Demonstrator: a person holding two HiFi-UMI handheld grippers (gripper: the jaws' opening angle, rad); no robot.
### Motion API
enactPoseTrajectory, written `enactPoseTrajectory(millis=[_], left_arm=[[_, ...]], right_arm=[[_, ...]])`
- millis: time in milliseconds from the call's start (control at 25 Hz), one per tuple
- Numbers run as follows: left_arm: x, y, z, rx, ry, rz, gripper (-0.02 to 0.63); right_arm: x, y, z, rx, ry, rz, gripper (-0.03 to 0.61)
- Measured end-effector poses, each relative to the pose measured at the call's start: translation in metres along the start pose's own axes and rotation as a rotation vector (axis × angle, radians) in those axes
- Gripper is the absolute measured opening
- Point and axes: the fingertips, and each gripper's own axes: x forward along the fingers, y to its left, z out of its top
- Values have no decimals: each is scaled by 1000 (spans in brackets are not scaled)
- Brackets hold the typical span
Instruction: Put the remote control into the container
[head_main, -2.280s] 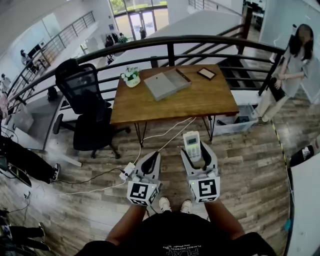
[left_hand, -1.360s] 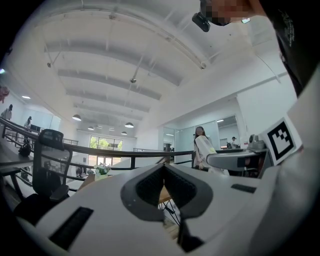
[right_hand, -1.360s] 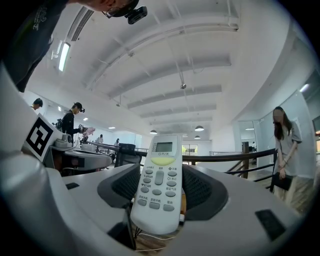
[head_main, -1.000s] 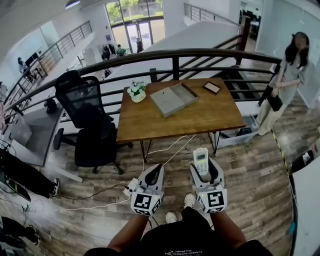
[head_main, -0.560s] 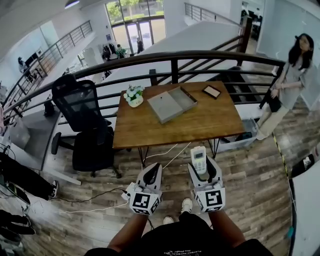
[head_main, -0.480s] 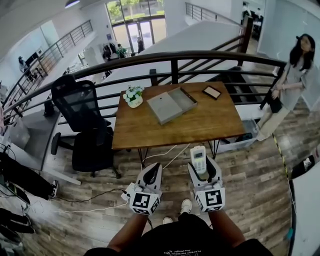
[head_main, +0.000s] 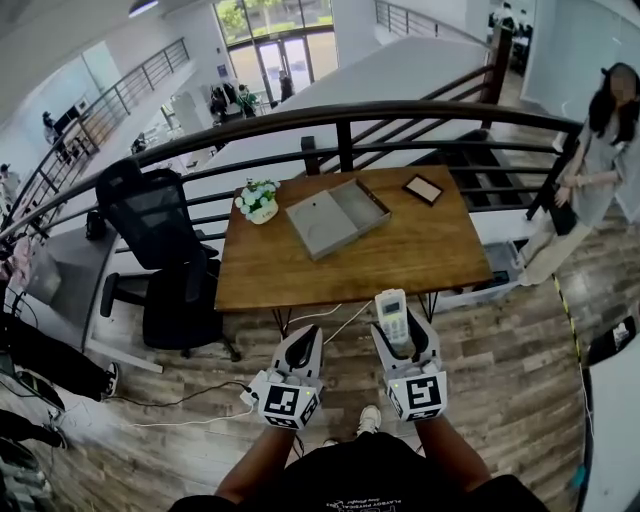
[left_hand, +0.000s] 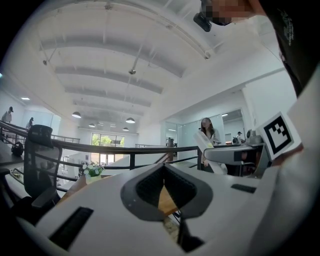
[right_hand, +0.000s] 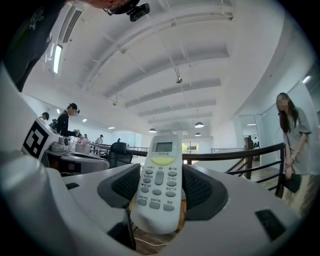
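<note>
Flowers (head_main: 258, 199) left of container (head_main: 337, 216), frame (head_main: 424, 189) right

My left gripper (left_hand: 164, 169) has its jaw tips meeting, nothing between them. The wooden table (left_hand: 168, 201) shows through the gap below; flowers (left_hand: 92, 170) and a black chair (left_hand: 37, 160) stand off left.

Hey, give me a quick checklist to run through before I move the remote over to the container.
1. Remote held by right gripper: ok, jaws shut on its lower half.
2. Container open: ok, nothing seen inside.
3. Container near enough for the drop: not ok, both grippers hang over the floor, short of the table.
4. Left gripper free: ok, shut on nothing.
5. Table in front of the container bare: ok.
6. Grip firm enough: cannot tell.
</note>
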Motion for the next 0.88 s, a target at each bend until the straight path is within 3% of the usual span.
enactPoseTrajectory(millis=[560, 880], left_arm=[[62, -3, -3, 16, 36, 26, 6], [91, 27, -4, 9, 31, 29, 6]], right_arm=[[43, -46, -4, 8, 14, 64, 264], [84, -51, -5, 7, 23, 77, 264]])
